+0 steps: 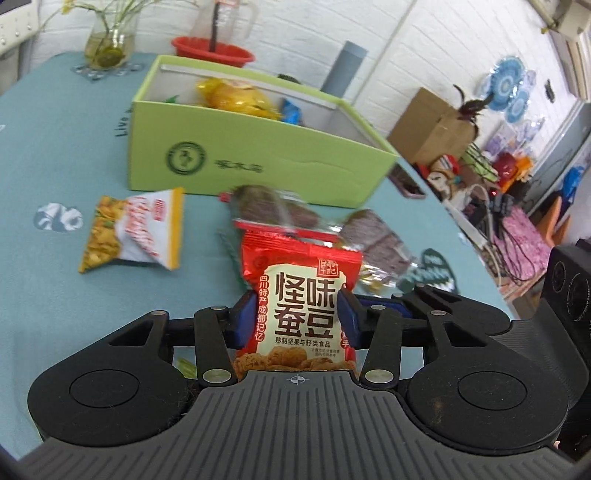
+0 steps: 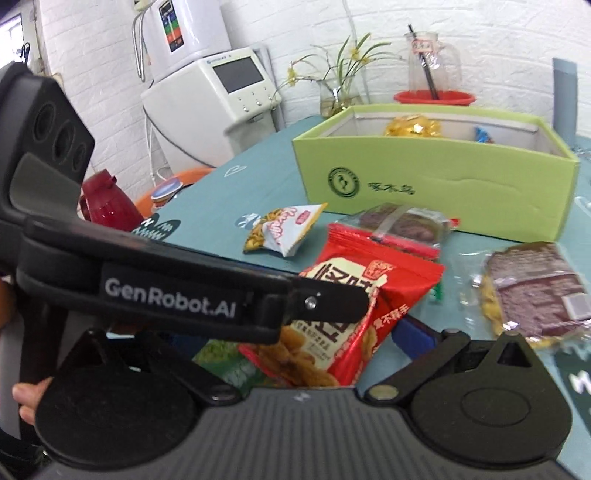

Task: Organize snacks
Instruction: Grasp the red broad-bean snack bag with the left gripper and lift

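While the red snack packet (image 1: 301, 314) is pinched by the left gripper (image 1: 300, 314), the right gripper (image 2: 354, 343) is largely hidden; its state cannot be told.

A white-painted brick wall (image 2: 110, 55) backs the room. Against it stands a white floor machine with a dark screen (image 2: 218, 96), and a white wall-mounted unit (image 2: 184, 33) hangs above. The table wears a teal cloth (image 1: 55, 166). Beyond its far side sit a brown cardboard box (image 1: 432, 129) and blue round decorations (image 1: 506, 83) on the wall. Even daylight fills the room.
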The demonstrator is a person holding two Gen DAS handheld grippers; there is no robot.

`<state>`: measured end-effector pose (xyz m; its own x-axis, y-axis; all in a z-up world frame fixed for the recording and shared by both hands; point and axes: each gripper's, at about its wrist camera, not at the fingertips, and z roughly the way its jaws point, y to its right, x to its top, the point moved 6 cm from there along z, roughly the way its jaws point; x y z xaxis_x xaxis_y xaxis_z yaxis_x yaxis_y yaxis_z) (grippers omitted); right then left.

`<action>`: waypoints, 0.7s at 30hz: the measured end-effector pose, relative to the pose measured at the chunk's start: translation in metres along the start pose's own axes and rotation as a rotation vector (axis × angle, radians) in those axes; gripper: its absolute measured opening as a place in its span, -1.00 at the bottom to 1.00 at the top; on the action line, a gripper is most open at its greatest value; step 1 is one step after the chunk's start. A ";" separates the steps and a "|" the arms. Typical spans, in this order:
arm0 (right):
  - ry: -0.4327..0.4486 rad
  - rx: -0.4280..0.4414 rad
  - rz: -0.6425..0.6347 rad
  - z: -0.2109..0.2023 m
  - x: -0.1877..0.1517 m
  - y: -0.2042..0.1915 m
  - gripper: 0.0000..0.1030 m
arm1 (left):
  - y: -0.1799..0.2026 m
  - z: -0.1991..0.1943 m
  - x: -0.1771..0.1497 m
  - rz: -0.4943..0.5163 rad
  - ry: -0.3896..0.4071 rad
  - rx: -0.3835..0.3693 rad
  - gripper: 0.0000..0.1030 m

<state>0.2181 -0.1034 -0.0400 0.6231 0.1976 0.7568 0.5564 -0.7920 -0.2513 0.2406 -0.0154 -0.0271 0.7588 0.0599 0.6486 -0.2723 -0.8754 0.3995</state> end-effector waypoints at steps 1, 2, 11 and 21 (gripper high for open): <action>0.006 -0.012 -0.001 -0.008 -0.003 0.002 0.99 | 0.009 -0.001 -0.003 0.005 0.001 -0.010 -0.47; 0.008 -0.026 0.002 -0.015 -0.007 0.004 0.99 | 0.016 -0.001 -0.006 0.004 0.000 -0.023 -0.45; 0.003 -0.115 0.044 -0.059 -0.052 0.032 0.99 | 0.069 0.020 -0.039 0.021 -0.053 -0.095 -0.34; 0.080 -0.209 0.059 -0.083 -0.075 0.039 0.99 | 0.077 0.013 -0.042 0.116 -0.005 0.000 0.14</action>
<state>0.1474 -0.1965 -0.0566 0.6010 0.1080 0.7919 0.3896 -0.9047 -0.1723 0.1957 -0.0912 -0.0322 0.7253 -0.0438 0.6871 -0.3583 -0.8762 0.3224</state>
